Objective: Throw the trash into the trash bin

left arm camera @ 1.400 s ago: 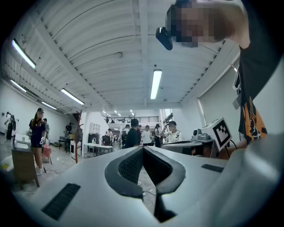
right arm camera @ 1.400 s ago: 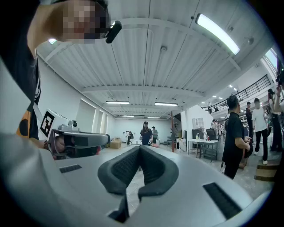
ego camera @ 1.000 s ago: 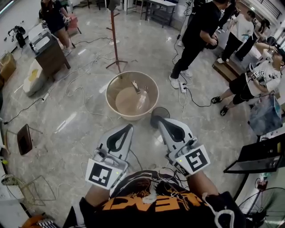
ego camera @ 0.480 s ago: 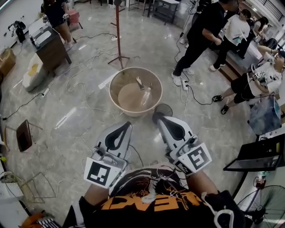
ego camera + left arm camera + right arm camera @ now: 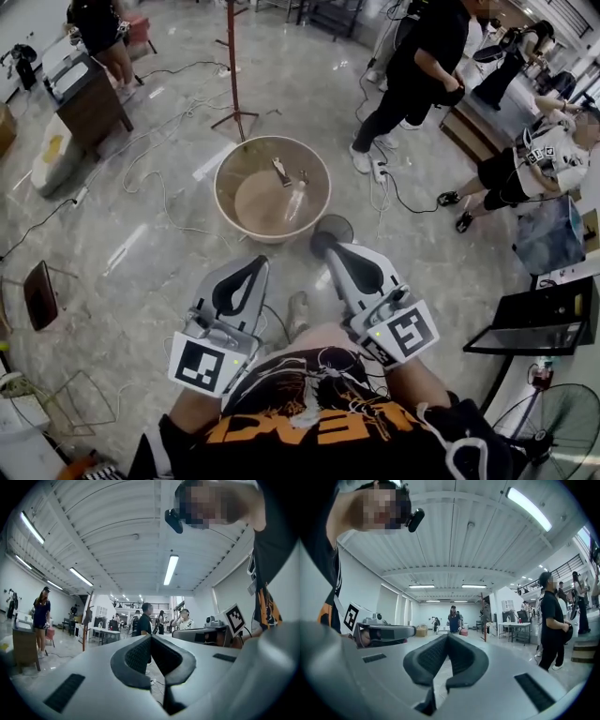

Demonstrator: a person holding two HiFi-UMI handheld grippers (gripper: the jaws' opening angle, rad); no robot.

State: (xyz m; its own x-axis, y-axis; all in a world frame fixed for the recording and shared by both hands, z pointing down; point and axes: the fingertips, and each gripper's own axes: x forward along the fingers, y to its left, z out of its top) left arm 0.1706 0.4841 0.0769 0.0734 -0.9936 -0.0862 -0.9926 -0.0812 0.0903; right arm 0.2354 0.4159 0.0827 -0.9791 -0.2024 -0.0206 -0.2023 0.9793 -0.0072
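Beige and round, the trash bin (image 5: 221, 178) stands on the glossy marble floor (image 5: 141, 253), well out from the floor's edges and just ahead of both grippers. On its bottom lies the trash: a clear plastic bottle (image 5: 298, 202) toward the right wall, and a smaller piece (image 5: 280, 172) beyond it, too small to name. The left gripper (image 5: 256, 265) and the right gripper (image 5: 322, 246) are held level, side by side in front of the person's black shirt (image 5: 309, 412), with their tips short of the bin's near rim. In each gripper view the dark ribbed pads (image 5: 138, 658) (image 5: 433, 656) are pressed together with nothing between them. Behind the bin rise a wooden stand (image 5: 232, 66) and loose cables (image 5: 169, 192); a bystander in black (image 5: 422, 56) stands off to the right
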